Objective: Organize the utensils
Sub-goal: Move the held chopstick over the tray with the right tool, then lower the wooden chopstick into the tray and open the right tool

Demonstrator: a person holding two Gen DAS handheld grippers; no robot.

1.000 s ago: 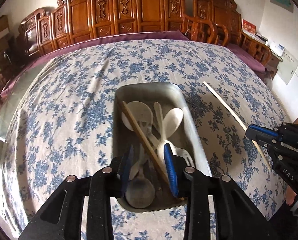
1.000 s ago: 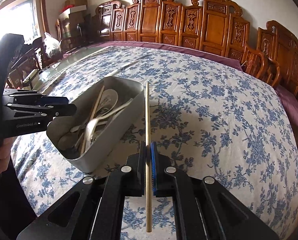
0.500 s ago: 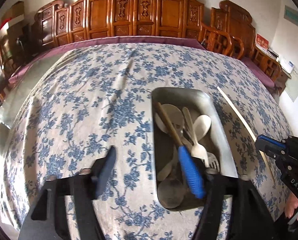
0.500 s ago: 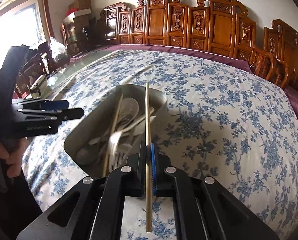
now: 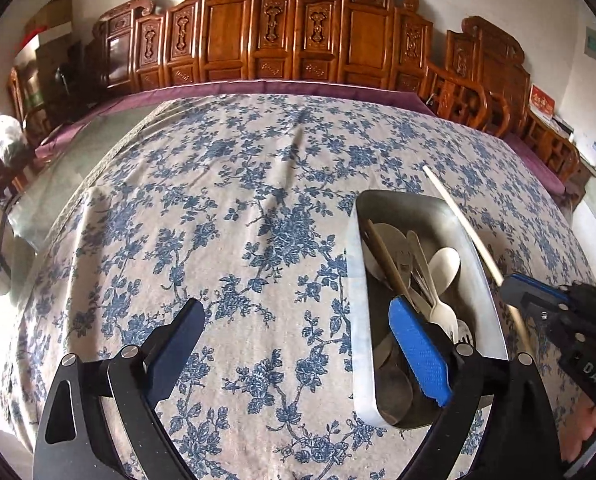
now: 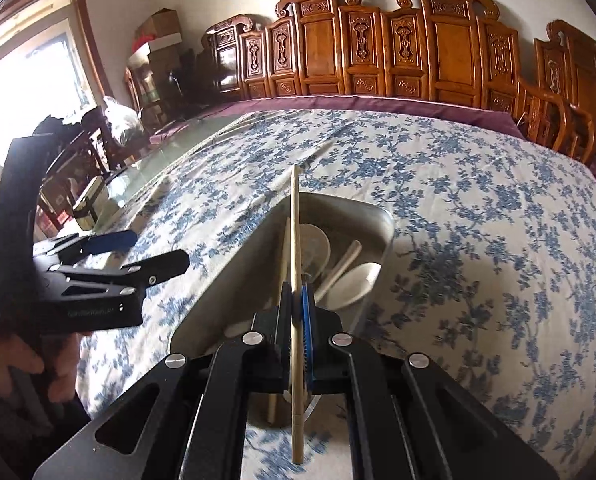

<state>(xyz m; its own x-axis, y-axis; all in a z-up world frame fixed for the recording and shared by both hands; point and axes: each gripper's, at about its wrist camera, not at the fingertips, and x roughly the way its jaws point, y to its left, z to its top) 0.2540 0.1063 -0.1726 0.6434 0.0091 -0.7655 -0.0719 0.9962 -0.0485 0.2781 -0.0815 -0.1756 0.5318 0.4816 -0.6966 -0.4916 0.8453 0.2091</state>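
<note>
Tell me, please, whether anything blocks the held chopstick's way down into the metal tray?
Nothing visible does: the right gripper holds the chopstick over the open tray, and the left gripper, opening and empty, sits off to the side.

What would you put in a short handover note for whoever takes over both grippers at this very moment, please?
Left gripper: jaws opening, nothing between them, beside the metal tray.
Right gripper: shut on a chopstick, held above the tray.
In the tray: another chopstick, white spoons, a fork.
Done: every utensil in view except the held chopstick is in the tray.
Left: probably lower and release this chopstick into the tray.
</note>
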